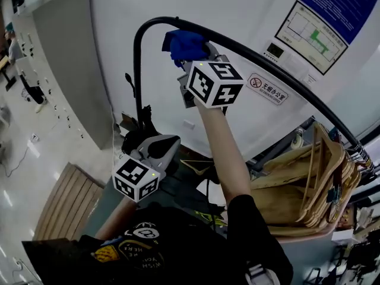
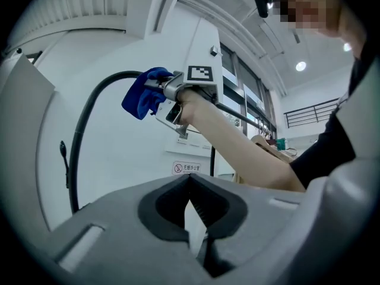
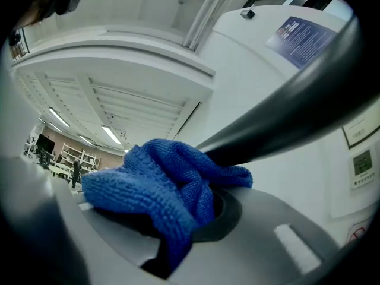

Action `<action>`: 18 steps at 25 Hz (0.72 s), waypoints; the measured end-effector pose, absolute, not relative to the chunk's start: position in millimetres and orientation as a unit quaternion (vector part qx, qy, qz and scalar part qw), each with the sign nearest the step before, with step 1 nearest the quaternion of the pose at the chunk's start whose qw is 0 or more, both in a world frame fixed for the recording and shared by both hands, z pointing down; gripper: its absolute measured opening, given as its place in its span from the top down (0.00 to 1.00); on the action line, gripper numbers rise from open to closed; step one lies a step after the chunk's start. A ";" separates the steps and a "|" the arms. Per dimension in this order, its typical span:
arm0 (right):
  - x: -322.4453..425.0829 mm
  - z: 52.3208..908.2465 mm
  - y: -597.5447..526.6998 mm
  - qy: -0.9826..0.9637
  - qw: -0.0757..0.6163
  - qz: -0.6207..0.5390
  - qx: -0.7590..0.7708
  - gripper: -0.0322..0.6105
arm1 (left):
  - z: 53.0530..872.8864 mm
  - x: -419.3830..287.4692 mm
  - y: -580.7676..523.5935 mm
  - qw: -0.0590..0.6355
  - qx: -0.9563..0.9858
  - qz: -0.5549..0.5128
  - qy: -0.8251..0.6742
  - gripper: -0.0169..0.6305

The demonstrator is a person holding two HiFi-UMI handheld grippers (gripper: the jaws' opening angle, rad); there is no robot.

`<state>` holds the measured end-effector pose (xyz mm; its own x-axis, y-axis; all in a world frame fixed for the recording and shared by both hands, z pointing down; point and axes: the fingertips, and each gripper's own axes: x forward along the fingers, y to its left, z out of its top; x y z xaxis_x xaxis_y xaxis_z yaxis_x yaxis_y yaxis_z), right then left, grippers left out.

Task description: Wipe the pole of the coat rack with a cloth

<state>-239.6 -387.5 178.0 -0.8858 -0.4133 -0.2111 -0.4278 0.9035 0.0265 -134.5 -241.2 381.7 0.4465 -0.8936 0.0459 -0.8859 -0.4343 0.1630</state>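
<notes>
My R gripper (image 3: 189, 230) is up high, jaws clamped on the blue cloth (image 3: 163, 189). The bunched cloth sits against the coat rack's dark pole (image 3: 291, 120) near its top bend, so fabric, not plastic, meets the metal. L gripper (image 2: 193, 224) hangs low by my waist, jaws closed to a sliver w/ nothing in them; one hand's enough to wipe. Wooden hangers (image 1: 317, 177) crowd the pole's far end, prob. the stroke's limit.

Wall sign (image 1: 266, 89): red no-smoking symbol w/ Chinese chars, approx. 无烟办公室. Blue poster (image 1: 344, 2), wall upper-right corner, & framed plan (image 1: 309, 35) below it: print illegible. Shirt (image 1: 142, 257) print: unreadable.
</notes>
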 end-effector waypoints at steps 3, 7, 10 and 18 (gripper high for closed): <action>-192.6 180.0 -385.2 0.964 0.099 0.049 -0.241 0.91 | 384.9 -112.6 -249.3 0.085 0.869 -0.020 -0.487 0.97; -83.8 177.5 -394.8 0.934 0.098 0.076 -0.336 0.91 | 383.8 -54.9 -266.0 0.082 0.913 -0.011 -0.399 0.97; 13.1 176.9 -401.9 0.899 0.104 0.087 -0.417 0.91 | 387.2 -0.9 -273.6 0.081 0.937 -0.006 -0.339 0.97; 242.8 175.9 -394.3 0.782 0.126 0.066 -0.607 0.91 | 381.2 113.8 -256.3 0.069 0.978 0.004 -0.197 0.97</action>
